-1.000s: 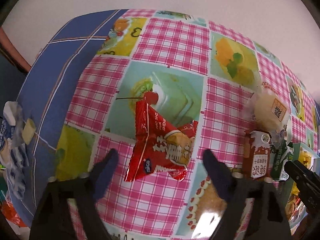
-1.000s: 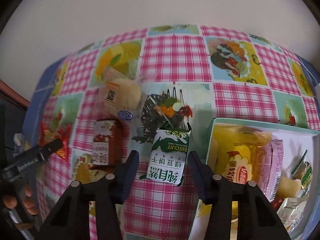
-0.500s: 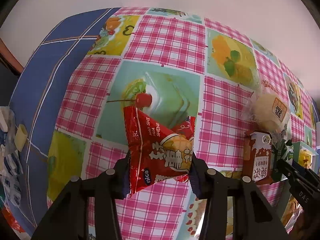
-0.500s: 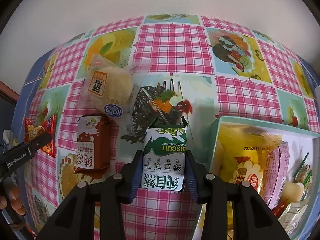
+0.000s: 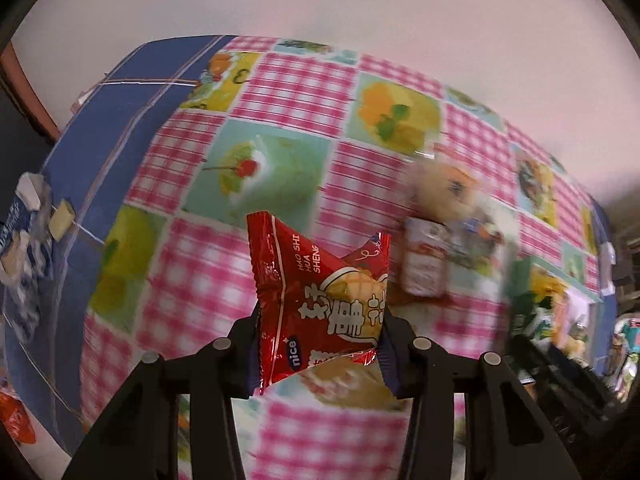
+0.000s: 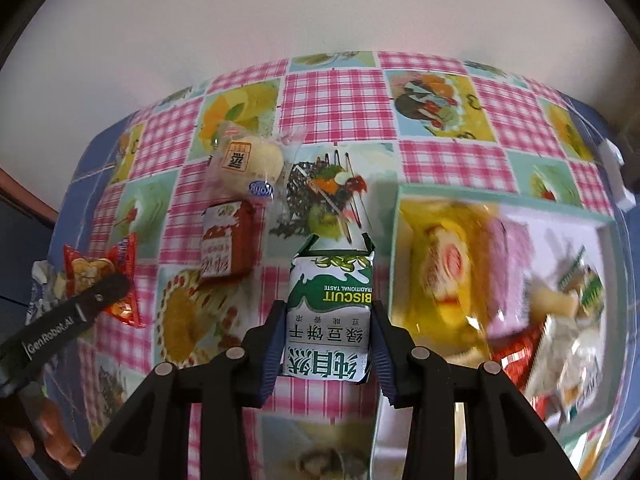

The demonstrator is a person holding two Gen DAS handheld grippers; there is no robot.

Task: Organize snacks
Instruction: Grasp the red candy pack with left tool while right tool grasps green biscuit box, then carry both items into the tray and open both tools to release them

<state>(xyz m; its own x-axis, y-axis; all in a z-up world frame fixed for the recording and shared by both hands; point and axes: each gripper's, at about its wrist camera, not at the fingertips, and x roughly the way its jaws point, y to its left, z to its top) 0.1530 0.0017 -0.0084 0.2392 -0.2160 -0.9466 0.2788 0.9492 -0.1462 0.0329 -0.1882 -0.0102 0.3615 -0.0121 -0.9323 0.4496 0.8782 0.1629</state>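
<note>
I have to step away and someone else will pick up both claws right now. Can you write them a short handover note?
Left claw: shut on the red snack packet, lifted off the tablecloth.
Right claw: shut on the green biscuit pack, just left of the teal-rimmed box.
Done: the box already holds several snacks, among them a yellow packet and a pink one.
Left: drop both held packs into the box, then collect the brown-red pack and the clear-wrapped round bun lying on the cloth left of the box.
</note>
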